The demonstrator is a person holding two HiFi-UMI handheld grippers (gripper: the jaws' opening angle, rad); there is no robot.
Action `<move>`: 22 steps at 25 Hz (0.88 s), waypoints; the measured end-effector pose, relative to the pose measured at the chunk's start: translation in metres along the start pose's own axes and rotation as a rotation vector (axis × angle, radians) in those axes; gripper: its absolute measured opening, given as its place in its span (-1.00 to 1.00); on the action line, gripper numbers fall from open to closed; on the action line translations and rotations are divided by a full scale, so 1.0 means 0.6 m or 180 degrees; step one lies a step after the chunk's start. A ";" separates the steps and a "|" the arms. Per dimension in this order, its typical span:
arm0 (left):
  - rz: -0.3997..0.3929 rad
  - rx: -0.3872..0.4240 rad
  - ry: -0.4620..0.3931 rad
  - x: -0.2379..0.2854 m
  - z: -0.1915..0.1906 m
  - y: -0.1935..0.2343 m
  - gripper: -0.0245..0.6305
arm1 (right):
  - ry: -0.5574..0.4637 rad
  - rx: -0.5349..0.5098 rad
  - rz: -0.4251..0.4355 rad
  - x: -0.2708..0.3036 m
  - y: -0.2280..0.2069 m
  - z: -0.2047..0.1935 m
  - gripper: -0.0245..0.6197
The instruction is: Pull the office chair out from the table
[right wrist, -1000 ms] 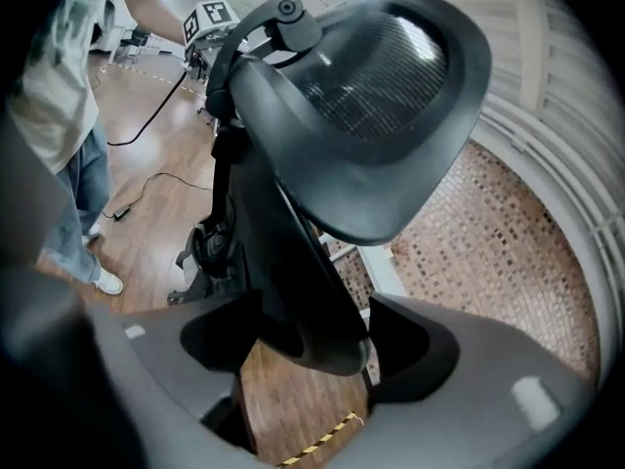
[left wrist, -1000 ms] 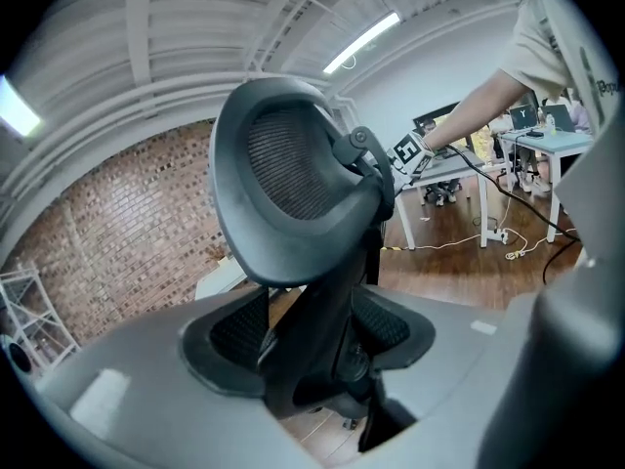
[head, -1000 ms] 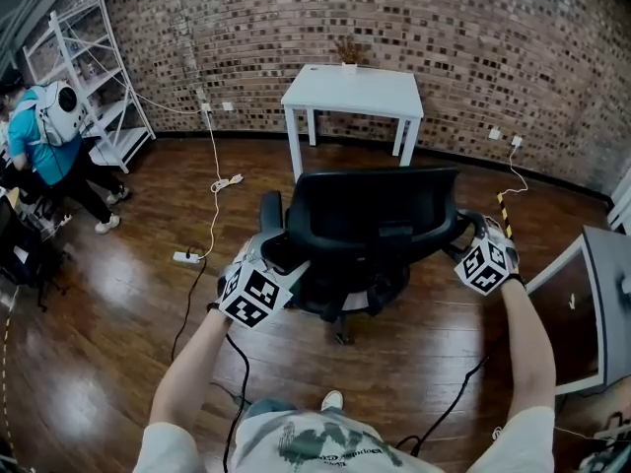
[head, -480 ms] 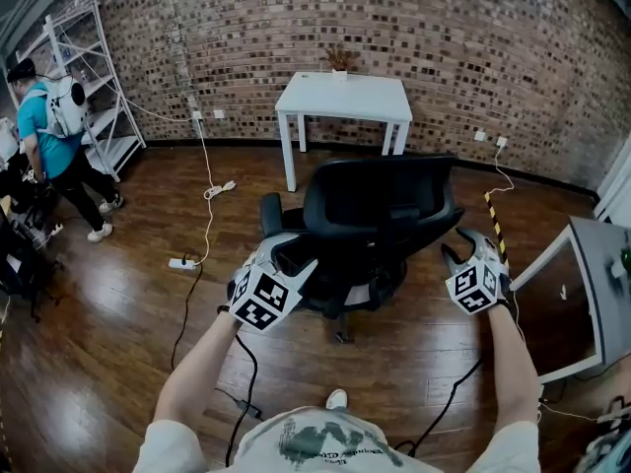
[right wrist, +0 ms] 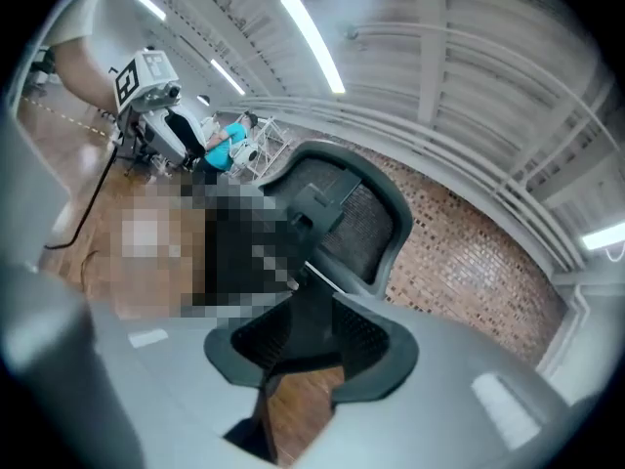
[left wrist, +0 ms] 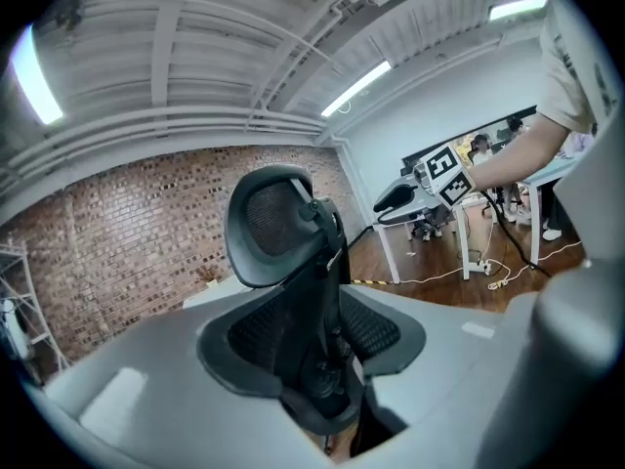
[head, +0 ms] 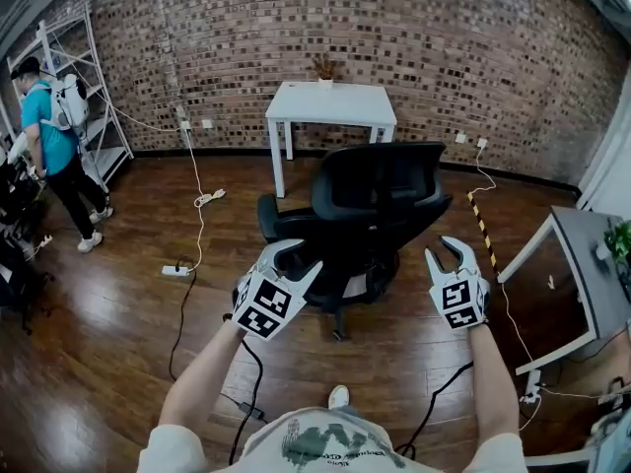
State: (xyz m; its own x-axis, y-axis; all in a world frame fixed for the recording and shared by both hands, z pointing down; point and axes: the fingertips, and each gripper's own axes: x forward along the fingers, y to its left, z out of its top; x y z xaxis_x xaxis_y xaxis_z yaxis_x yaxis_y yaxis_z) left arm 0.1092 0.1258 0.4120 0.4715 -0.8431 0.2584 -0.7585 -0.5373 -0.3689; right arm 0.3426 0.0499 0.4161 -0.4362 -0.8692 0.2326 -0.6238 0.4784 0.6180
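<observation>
The black office chair (head: 373, 210) stands on the wood floor a little in front of the white table (head: 330, 101), its back turned to me. My left gripper (head: 296, 261) hovers near the chair's left side, apart from it; its jaws are closing with nothing between them. My right gripper (head: 446, 255) hangs to the right of the chair, clear of it, its jaws also closing on nothing. The left gripper view frames the whole chair (left wrist: 283, 228) beyond the left gripper (left wrist: 337, 423). In the right gripper view, only floor shows through the right gripper (right wrist: 293, 408), with the chair (right wrist: 342, 223) beyond.
A person with a backpack (head: 51, 116) stands by white shelving (head: 94, 57) at the far left. A power strip and cables (head: 177, 269) lie on the floor to the left. A grey desk (head: 582, 264) stands at the right, a striped cable (head: 483, 227) beside it. A brick wall (head: 444, 57) closes the back.
Both grippers have come away from the chair's sides and drawn back toward me, the right one farther. Their jaws have narrowed. The chair stays where it stood.
</observation>
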 end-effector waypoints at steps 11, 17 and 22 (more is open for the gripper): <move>-0.0005 -0.0489 -0.0520 -0.150 0.043 -0.091 -0.58 | -0.0563 0.0849 -0.0160 -0.183 0.131 0.148 -0.83; -0.0097 -0.0945 -0.0797 -0.210 0.050 -0.159 -0.78 | -0.0815 0.1582 -0.0247 -0.293 0.195 0.177 -0.92; -0.0145 -0.1228 -0.1001 -0.243 0.060 -0.194 -0.87 | -0.0924 0.1856 -0.0177 -0.333 0.249 0.193 -0.92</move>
State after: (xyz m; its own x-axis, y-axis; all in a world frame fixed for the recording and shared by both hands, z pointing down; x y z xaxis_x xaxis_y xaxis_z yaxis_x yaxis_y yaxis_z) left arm 0.1452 0.3105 0.3853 0.5759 -0.8167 -0.0370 -0.8170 -0.5766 0.0089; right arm 0.2614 0.3092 0.3747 -0.4997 -0.8647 -0.0508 -0.8643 0.4938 0.0955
